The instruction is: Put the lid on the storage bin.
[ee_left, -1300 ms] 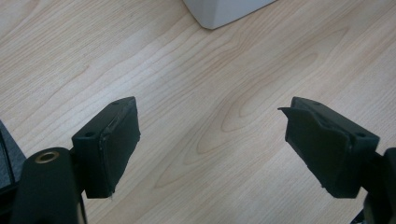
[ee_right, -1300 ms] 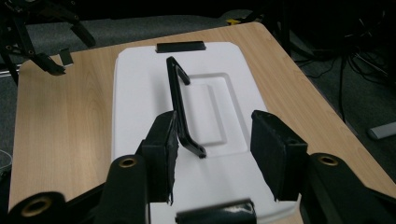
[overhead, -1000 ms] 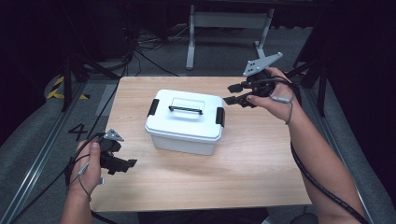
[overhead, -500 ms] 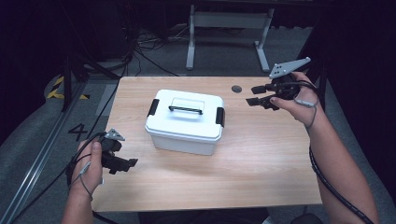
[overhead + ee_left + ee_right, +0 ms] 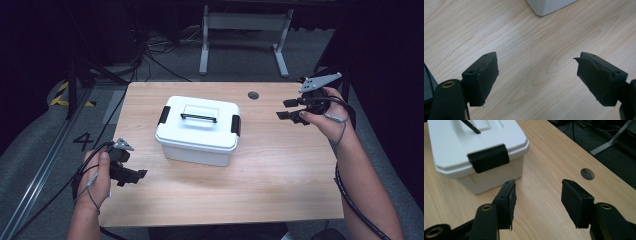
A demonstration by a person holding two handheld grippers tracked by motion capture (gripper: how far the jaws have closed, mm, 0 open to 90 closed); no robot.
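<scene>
Right gripper [image 5: 286,109] has drifted farther right off the white lidded plastic box [image 5: 198,130], jaws apart, empty. Left gripper [image 5: 131,172] unchanged, wide open, empty. Box mid light wooden table [image 5: 280,170]; dark floor, cables beyond.

Even overhead light on the table [image 5: 280,165] (dark, murky surroundings), soft shadows, slight blur.

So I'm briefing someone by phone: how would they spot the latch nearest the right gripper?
On the light wooden table stands a white plastic lidded box. The black rectangular latch clips its lid on the short end facing the right gripper; unlike the thin black handle, it is a broad flat tab.
</scene>
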